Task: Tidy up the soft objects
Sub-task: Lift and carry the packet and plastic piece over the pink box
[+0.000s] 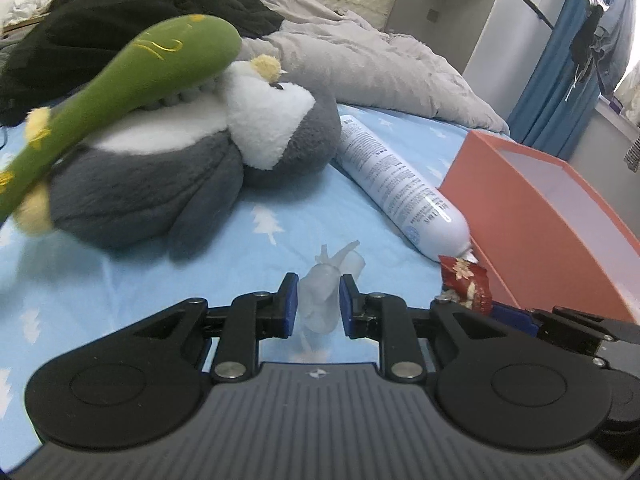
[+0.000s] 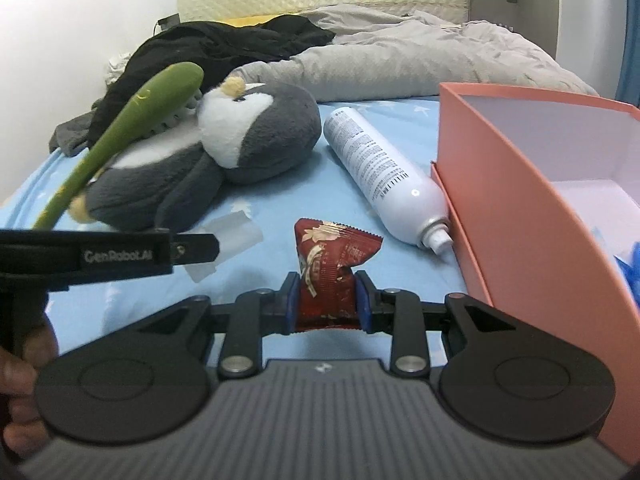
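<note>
My left gripper (image 1: 319,295) is shut on a crumpled clear plastic bag (image 1: 326,292), held just above the blue sheet. My right gripper (image 2: 327,298) is shut on a red snack packet (image 2: 330,268); that packet also shows in the left wrist view (image 1: 466,282) beside the box. A grey and white plush penguin (image 1: 192,160) lies on the bed ahead, with a green plush snake (image 1: 120,84) draped over it. Both show in the right wrist view too, the penguin (image 2: 240,136) and the snake (image 2: 132,120). An open orange box (image 2: 520,184) stands at the right.
A white spray can (image 2: 384,176) lies between the penguin and the box (image 1: 532,216). A grey duvet (image 1: 360,60) and black clothes (image 1: 120,12) are piled at the head of the bed. Something blue (image 2: 632,268) lies inside the box. The left gripper's body (image 2: 108,256) sits at my left.
</note>
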{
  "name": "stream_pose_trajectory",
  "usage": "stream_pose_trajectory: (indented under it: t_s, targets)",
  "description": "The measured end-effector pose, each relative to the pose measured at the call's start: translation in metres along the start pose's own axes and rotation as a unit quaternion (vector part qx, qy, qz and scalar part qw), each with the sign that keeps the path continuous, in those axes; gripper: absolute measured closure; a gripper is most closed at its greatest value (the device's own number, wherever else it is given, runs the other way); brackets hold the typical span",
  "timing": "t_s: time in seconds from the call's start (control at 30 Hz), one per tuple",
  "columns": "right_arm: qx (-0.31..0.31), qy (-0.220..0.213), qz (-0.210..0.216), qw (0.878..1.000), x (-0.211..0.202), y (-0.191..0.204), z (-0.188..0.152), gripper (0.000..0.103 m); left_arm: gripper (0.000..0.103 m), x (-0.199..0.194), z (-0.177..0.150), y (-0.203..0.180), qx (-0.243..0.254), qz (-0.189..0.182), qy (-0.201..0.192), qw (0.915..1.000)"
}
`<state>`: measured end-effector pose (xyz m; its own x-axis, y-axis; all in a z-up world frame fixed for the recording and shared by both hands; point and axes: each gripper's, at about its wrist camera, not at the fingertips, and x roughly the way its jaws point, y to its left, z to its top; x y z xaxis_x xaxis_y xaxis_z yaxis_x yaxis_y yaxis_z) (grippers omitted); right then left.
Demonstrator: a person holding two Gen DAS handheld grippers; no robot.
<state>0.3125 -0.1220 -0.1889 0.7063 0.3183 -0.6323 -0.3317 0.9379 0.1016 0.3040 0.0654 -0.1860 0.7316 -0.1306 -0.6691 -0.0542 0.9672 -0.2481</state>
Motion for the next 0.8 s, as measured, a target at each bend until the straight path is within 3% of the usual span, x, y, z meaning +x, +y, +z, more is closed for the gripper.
stream_pose_trajectory:
  t_s: [0.23, 0.47, 0.8]
  targets:
    - [0.017, 0.01, 0.008, 1.0, -0.045, -0.003, -0.013, 0.071, 0.077, -0.049, -0.014, -0.024, 0.016, -0.007, -0.006, 0.9998]
    - [0.023, 0.011, 0.004, 1.0, -0.093, -0.007, -0.028, 0.071, 0.077, -0.099, -0.035, -0.04, 0.002, -0.011, -0.011, 0.9999]
    - [0.03, 0.008, 0.016, 0.999, -0.139, -0.002, -0.044, 0.071, 0.077, -0.144, -0.052, -0.058, 0.007, -0.013, -0.008, 0.9999]
